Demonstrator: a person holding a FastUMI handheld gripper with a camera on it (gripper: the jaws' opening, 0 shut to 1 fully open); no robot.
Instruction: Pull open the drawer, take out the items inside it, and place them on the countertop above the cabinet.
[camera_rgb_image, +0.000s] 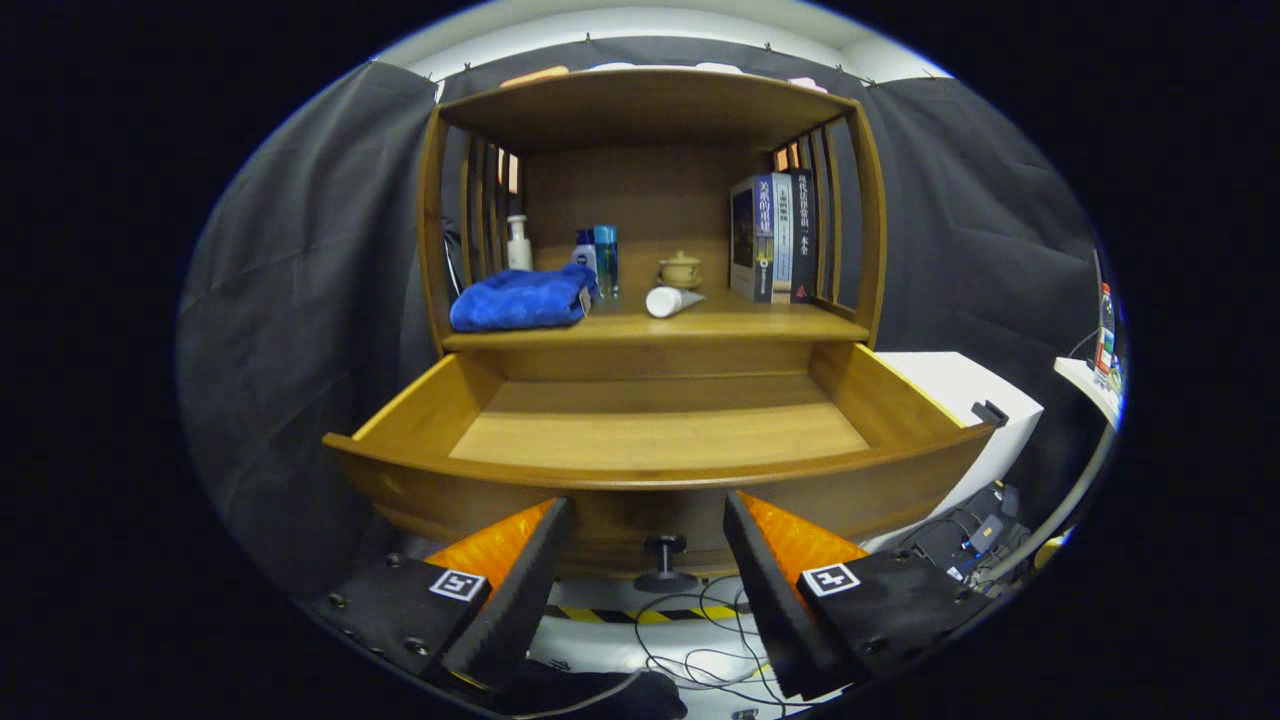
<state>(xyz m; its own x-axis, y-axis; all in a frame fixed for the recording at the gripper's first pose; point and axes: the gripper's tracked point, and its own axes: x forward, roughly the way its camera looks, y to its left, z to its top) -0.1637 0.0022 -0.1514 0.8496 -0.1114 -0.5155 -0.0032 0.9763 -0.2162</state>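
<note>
The wooden drawer (660, 478) stands pulled out toward me, and its floor shows bare wood. Its black knob (665, 560) hangs on the front, between and just ahead of my fingertips. My gripper (648, 515) is open, with nothing between its orange-and-black fingers (520, 570). On the countertop (760, 322) above the drawer lie a folded blue towel (520, 298) and a white tube (670, 300) on its side. Behind them stand a white bottle (518, 243), a blue bottle (605, 258) with a smaller one beside it, and a small lidded pot (680, 268).
Several books (775, 238) stand upright at the countertop's right end, against the slatted side of the cabinet. A white box (975, 400) sits right of the drawer. Cables (700, 640) lie on the floor below, with yellow-black tape and dark equipment at the right.
</note>
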